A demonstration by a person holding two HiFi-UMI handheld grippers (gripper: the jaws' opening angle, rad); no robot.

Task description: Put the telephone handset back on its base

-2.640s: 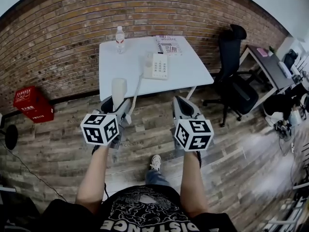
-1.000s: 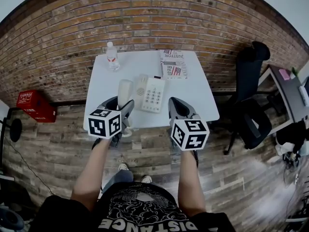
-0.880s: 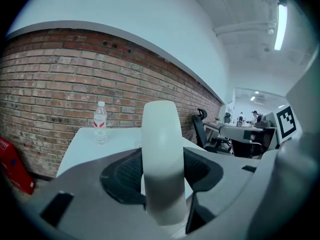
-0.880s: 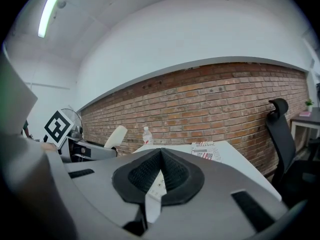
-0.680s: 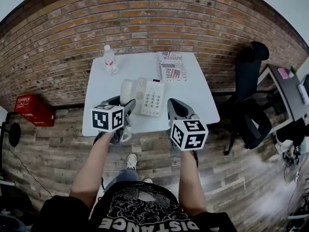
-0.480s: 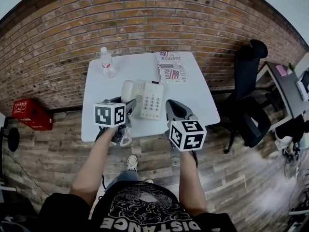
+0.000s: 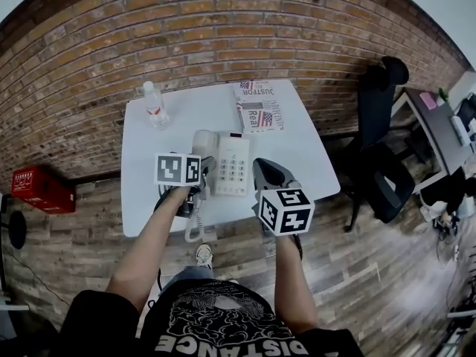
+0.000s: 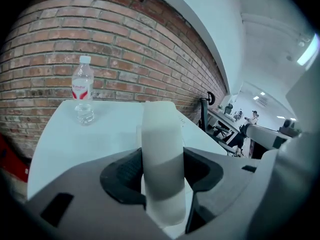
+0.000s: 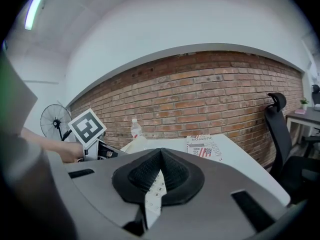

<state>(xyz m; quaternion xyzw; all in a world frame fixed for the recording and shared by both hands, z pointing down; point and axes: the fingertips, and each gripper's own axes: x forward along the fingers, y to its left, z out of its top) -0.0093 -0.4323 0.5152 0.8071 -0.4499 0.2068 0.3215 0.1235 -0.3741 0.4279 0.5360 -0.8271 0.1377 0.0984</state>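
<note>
**Handset carried in over the left side of its base**

Since a second ago the left gripper (image 8: pixel 161 168) has travelled away from the person and downward. It has brought the white handset (image 7: pixel 204 144) from the air left of the telephone to a spot directly over the left part of the base (image 7: pixel 233 166). The right gripper (image 7: pixel 265 174) has also edged farther over the white table (image 7: pixel 145 199).

The left gripper's jaws stand wide and clamp the handset across its middle, with a dark pad pressed on each side. In the left gripper view the handset rises past the jaws and runs away from the camera, toward the far side of the table. From the head view it lies along the base's left edge, next to the keypad. Whether it already touches the cradle cannot be told.

A coiled cord (image 7: pixel 195 226) hangs from under the left gripper toward the table's near edge.

The right gripper's pads meet at their tips and hold nothing, and it sits just near and right of the base.

A water bottle (image 7: pixel 154 107) stands at the far left of the table, and a magazine (image 7: pixel 258 111) lies far right.
</note>
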